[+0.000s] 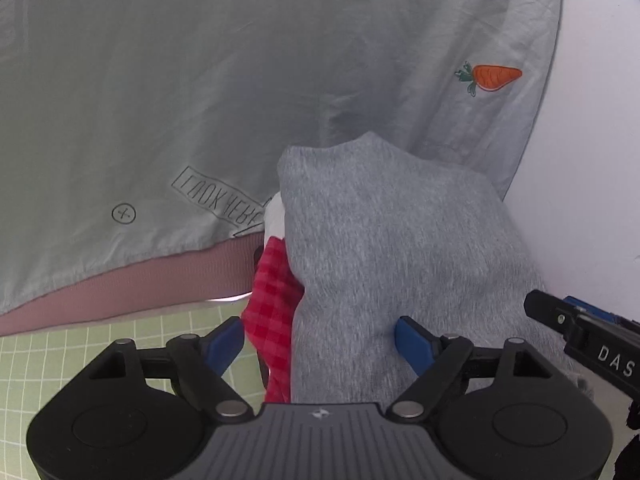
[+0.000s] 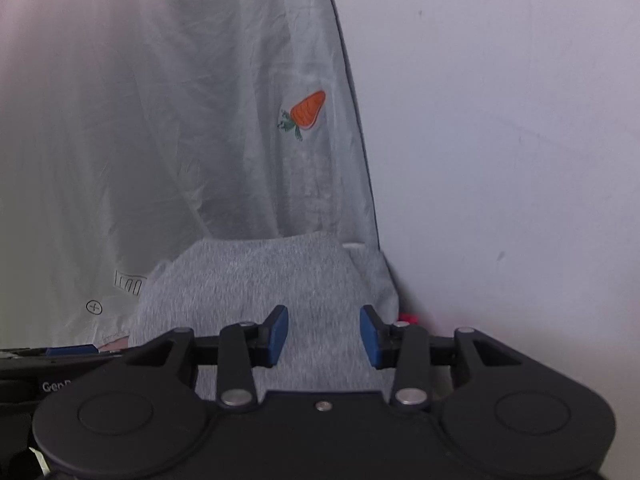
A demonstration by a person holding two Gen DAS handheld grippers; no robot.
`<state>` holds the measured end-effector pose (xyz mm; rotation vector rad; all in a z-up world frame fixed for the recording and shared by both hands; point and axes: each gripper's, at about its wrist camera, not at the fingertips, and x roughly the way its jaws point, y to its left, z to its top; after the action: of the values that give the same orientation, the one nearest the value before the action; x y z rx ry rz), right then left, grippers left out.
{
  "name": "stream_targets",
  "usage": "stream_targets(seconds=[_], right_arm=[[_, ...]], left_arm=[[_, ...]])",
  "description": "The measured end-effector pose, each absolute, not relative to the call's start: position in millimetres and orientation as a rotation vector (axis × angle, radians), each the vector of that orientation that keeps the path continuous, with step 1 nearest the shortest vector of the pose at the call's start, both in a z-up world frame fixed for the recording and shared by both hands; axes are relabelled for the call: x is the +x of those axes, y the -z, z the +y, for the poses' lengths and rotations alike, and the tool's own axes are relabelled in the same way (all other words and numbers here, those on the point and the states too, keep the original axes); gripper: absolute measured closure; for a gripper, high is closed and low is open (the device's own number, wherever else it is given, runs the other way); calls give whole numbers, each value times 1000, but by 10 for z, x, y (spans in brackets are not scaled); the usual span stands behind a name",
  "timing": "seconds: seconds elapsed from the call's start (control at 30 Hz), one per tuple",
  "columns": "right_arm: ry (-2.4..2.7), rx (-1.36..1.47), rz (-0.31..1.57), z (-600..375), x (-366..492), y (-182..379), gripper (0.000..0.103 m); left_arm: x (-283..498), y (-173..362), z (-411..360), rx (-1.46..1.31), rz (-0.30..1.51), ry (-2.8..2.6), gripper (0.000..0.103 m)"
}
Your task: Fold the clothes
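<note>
left gripper (image 1: 320, 340) spread wide, blue pads (image 1: 224, 344) well apart, with a heap of heathered grey knit garment (image 1: 392, 248) and a red checked cloth (image 1: 276, 300) lying between them; cannot tell whether either pad presses the fabric. right gripper (image 2: 323, 334) also parted, blue pads (image 2: 278, 334) apart with the same grey knit garment (image 2: 256, 280) bunched in the gap and beyond it; contact with the pads cannot be told here either. seen from the left wrist, right gripper's black body (image 1: 588, 336) just beside the grey heap at the right edge. red checked cloth tucked against the left flank of the grey knit, partly under it; only a small red sliver (image 2: 406, 317) showing from the right wrist. behind the heap, spread wide, a pale grey-green shirt (image 1: 240, 80) with an orange carrot patch (image 1: 494, 77) near its right edge and printed boxed lettering (image 1: 218, 202) near its hem. under the hem, a pink ribbed band (image 1: 140, 284). nearer the left gripper, a green gridded mat (image 1: 80, 360). to the right of the shirt, a plain white surface (image 2: 500, 160).
</note>
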<state>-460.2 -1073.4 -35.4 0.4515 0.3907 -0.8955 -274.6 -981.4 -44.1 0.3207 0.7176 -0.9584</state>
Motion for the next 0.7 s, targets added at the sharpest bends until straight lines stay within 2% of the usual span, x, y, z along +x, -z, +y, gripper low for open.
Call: stream_targets(seconds=[0.23,0.3,0.43,0.7], right_arm=[[912,452,538,-10389,-4782,668,41],[914,471,552,-10254,-4892,634,37],[929,465,567,-9883,-5124,508,30],[938,409,532,-8975,-5650,193,17]], left_arm=[[-3064,503,-9256,391,689,966,12],[-3191,473,-9037,407,677,958,12],[-3426,279,-8549,338,669,957,2],[-3970,24,-7657,322,618,933,0]])
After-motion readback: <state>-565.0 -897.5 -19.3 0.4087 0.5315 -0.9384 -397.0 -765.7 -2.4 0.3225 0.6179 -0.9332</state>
